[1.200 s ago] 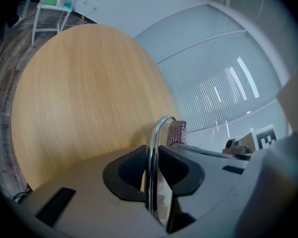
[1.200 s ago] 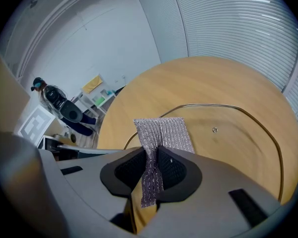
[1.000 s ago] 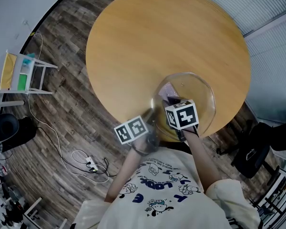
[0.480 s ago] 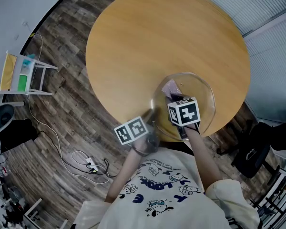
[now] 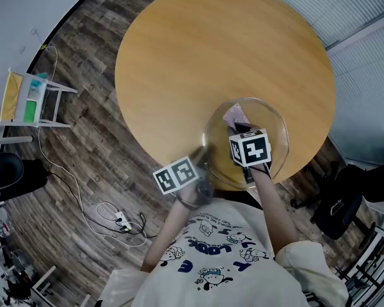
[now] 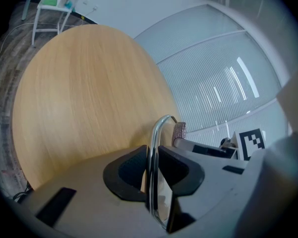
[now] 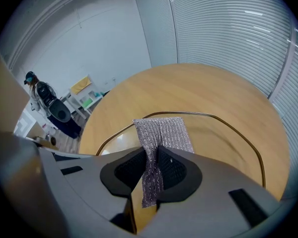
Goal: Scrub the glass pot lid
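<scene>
Glass lid rim (image 6: 154,131) tight in left hand-held gripper (image 6: 151,158), cloth (image 7: 162,133) in right hand-held gripper (image 7: 153,163)

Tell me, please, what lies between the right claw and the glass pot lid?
The silvery mesh scouring cloth that the right claw pinches, shown in the right gripper view.

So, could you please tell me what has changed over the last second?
The right gripper, shut on the scrubbing cloth, slid it slightly rightward across the glass lid in the head view. The left gripper stays clamped on the lid's rim; the lid has not shifted on the table.
</scene>
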`<state>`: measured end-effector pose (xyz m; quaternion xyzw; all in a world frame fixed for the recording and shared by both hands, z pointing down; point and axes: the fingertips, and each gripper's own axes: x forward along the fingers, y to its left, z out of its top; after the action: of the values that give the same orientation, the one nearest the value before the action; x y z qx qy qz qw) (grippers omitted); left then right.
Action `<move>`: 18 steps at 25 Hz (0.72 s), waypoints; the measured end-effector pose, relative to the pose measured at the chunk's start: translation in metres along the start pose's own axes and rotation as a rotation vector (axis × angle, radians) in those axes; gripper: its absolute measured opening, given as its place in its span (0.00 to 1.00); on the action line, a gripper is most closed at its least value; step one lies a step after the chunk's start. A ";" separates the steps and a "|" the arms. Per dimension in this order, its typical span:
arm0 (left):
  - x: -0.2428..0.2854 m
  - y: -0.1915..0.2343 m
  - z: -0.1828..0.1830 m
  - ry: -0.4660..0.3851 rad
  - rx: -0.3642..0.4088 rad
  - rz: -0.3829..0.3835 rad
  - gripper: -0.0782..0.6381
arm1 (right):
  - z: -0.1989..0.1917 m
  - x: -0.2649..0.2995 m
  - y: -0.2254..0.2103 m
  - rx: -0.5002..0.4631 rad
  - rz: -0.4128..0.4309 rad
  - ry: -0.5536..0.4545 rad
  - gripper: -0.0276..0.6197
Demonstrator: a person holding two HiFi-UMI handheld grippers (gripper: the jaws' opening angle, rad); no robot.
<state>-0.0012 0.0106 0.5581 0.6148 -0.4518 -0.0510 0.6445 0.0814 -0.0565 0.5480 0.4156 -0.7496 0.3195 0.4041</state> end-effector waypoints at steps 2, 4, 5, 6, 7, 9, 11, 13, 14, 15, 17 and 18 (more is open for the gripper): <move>-0.001 0.000 0.000 -0.001 0.001 0.000 0.21 | 0.000 -0.001 -0.003 0.006 -0.005 -0.002 0.16; -0.001 0.000 0.000 -0.002 0.002 0.000 0.21 | 0.001 -0.002 -0.006 0.011 -0.010 -0.006 0.16; -0.001 0.000 0.000 -0.003 0.002 -0.001 0.21 | 0.001 -0.003 -0.007 0.013 -0.014 -0.008 0.16; -0.002 0.000 0.000 -0.003 0.002 -0.001 0.21 | 0.001 -0.003 -0.008 0.013 -0.019 -0.010 0.16; -0.002 0.000 -0.001 -0.003 0.002 -0.001 0.21 | 0.001 -0.003 -0.010 0.014 -0.021 -0.010 0.16; -0.002 0.001 -0.002 -0.002 0.002 -0.001 0.21 | -0.001 -0.003 -0.012 0.018 -0.024 -0.009 0.16; -0.003 0.001 -0.002 -0.002 0.002 -0.001 0.21 | -0.001 -0.004 -0.014 0.022 -0.029 -0.009 0.16; -0.003 0.001 -0.001 -0.002 0.002 0.000 0.21 | -0.001 -0.005 -0.018 0.028 -0.035 -0.011 0.16; -0.003 0.000 -0.001 -0.002 0.001 0.000 0.21 | 0.000 -0.005 -0.020 0.032 -0.039 -0.011 0.16; -0.002 0.000 0.000 -0.002 0.001 0.000 0.21 | 0.000 -0.006 -0.023 0.037 -0.043 -0.011 0.16; -0.002 0.000 0.001 -0.002 0.001 0.001 0.21 | 0.001 -0.007 -0.028 0.046 -0.051 -0.010 0.16; -0.002 0.000 0.001 -0.002 0.001 0.000 0.21 | 0.001 -0.007 -0.030 0.050 -0.054 -0.010 0.16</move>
<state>-0.0029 0.0104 0.5567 0.6149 -0.4523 -0.0513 0.6440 0.1095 -0.0678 0.5454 0.4474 -0.7319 0.3247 0.3982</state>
